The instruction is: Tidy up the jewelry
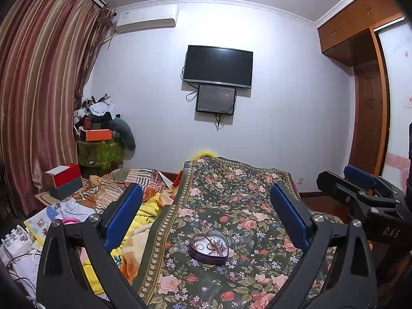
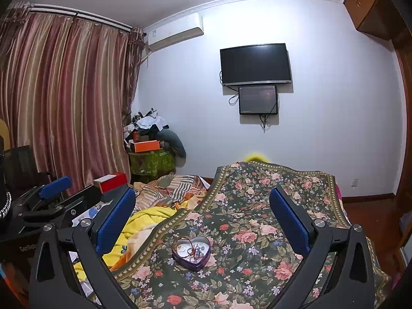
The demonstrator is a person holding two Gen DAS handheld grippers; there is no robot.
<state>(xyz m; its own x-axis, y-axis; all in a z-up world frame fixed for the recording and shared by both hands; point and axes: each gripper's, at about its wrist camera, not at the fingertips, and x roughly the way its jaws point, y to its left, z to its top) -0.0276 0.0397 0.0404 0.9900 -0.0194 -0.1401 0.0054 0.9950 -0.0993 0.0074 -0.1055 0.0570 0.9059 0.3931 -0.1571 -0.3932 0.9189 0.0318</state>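
Blue-padded fingers [image 1: 123,213] of the left gripper [image 1: 208,216] are spread wide and grasp nothing, and the right gripper [image 2: 203,219] is likewise held apart and unloaded. Ahead of and below both, a heart-shaped tin [image 1: 208,248] holding tangled jewelry [image 1: 215,247] is set on the floral cloth [image 1: 231,193], lying between the fingers in each wrist view and apart from them. Neither gripper is judged clearly nearer; the tin's point is turned toward the cameras.

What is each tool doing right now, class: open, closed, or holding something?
Left tool: open, holding nothing.
Right tool: open, holding nothing, above the heart-shaped box.
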